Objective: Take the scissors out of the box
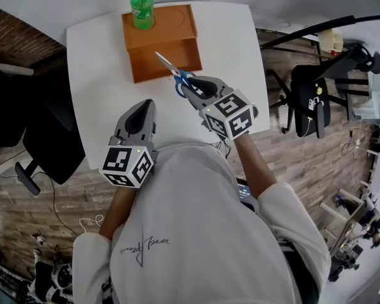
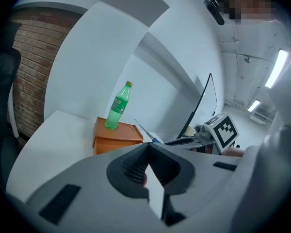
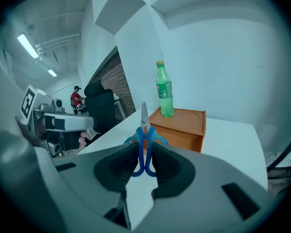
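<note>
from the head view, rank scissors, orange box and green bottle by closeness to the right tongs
1. scissors: held by the blue handles in the right tongs
2. orange box: just beyond the blade tips
3. green bottle: farthest, on the box's far left corner

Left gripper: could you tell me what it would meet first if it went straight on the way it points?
Most likely the orange box: the left gripper aims at its front wall. Tilted slightly down, it might touch the table first; depth is unclear.
</note>
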`<state>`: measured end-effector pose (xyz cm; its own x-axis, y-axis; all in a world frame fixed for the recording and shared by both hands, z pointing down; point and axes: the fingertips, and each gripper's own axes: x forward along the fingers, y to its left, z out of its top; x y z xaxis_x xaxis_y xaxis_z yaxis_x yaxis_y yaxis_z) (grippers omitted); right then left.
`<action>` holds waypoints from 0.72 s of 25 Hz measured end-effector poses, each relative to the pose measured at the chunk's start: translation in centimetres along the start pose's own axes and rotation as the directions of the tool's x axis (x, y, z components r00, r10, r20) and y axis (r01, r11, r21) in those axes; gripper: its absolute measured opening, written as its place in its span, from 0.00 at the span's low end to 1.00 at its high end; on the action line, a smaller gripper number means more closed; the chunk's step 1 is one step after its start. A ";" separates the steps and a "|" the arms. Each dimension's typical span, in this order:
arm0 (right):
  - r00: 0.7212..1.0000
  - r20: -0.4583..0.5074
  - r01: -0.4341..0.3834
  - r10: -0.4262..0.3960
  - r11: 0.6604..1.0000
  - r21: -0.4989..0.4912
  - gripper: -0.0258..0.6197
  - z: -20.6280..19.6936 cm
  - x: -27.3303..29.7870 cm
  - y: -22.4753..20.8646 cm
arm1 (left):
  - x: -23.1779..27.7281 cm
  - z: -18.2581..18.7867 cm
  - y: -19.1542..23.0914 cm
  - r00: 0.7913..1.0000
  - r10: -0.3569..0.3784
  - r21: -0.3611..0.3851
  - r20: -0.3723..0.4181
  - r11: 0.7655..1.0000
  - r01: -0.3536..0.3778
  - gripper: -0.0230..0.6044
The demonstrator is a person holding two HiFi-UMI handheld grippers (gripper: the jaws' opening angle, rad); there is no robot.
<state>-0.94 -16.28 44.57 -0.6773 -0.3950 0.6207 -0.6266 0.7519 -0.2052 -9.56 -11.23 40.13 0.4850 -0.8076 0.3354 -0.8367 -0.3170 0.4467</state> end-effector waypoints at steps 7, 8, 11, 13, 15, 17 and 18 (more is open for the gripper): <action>0.997 0.077 0.020 -0.022 1.000 0.018 0.19 1.2 -1.9 0.4 | 0.0 0.0 0.3 1.000 0.000 -0.025 0.003 1.000 0.000 0.05; 0.996 0.087 0.016 -0.018 0.999 0.030 0.19 1.3 -2.2 0.5 | 0.0 0.1 0.3 1.000 0.000 -0.028 0.003 1.000 0.000 0.05; 0.993 0.114 0.009 -0.016 0.998 0.060 0.19 1.4 -2.7 0.7 | 0.0 0.4 0.2 1.000 0.000 -0.032 0.010 0.999 0.001 0.05; 0.992 0.124 0.013 -0.021 0.998 0.068 0.19 1.5 -3.0 0.8 | 0.0 0.7 0.3 1.000 0.003 -0.026 0.015 1.000 -0.003 0.05; 0.990 0.138 0.012 -0.023 0.997 0.082 0.19 1.7 -3.4 0.8 | -0.1 0.9 0.4 1.000 0.008 -0.019 0.018 1.000 -0.007 0.05; 0.988 0.154 0.016 -0.029 0.996 0.089 0.19 2.0 -3.8 0.9 | -0.2 1.0 0.5 1.000 0.014 -0.014 0.020 1.000 -0.014 0.05; 0.987 0.160 0.021 -0.035 0.996 0.088 0.19 2.1 -4.0 0.9 | -0.2 1.0 0.5 1.000 0.015 -0.011 0.019 1.000 -0.015 0.05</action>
<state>0.39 -15.16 40.37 -0.7080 -0.5001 0.4986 -0.6720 0.6942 -0.2579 -10.32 -11.76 39.43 0.4672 -0.8217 0.3263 -0.8411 -0.2993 0.4505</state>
